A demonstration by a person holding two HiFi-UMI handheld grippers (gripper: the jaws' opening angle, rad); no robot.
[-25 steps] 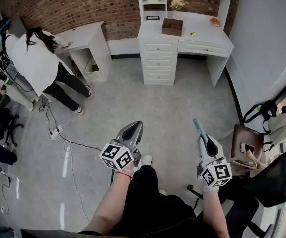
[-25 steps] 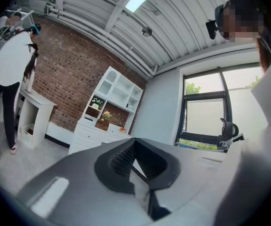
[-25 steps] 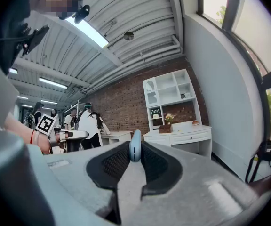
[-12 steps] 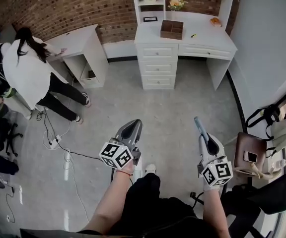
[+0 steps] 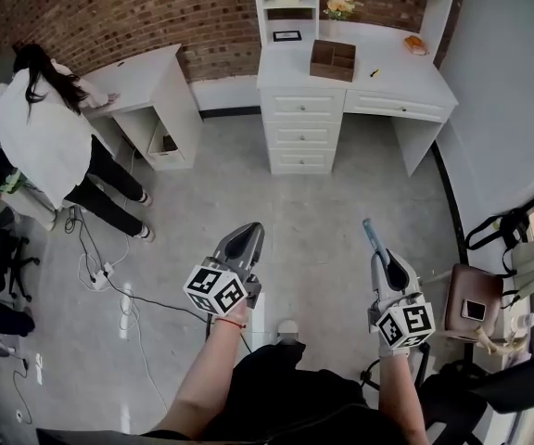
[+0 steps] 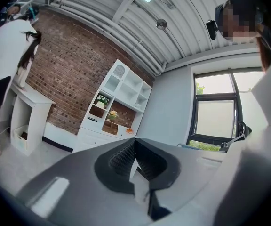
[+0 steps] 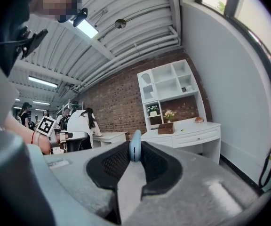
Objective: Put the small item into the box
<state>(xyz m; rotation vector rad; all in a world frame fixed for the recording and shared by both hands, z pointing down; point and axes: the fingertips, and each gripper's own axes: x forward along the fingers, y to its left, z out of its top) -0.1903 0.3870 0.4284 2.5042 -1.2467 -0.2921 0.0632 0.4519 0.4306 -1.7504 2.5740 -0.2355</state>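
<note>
A brown wooden box [image 5: 333,59] stands open-topped on the white desk [image 5: 406,86] against the far brick wall; the right gripper view also shows the box [image 7: 165,128], small and distant. My right gripper [image 5: 387,269] is shut on a thin light-blue item [image 5: 373,240] that sticks out past the jaws, seen edge-on as the blue item [image 7: 135,146] in its own view. My left gripper [image 5: 247,239] is held beside it over the floor, jaws shut with nothing between them [image 6: 134,157]. Both are well short of the desk.
A person in a white top [image 5: 37,123] stands at a small white table [image 5: 146,72] at left. Cables and a power strip [image 5: 100,272] lie on the floor. A brown bag [image 5: 471,302] and black chairs sit at right. A yellow item [image 5: 375,72] lies on the desk.
The head view has crept forward toward the desk and the person at left has shifted slightly. Both grippers keep the same pose and grip.
</note>
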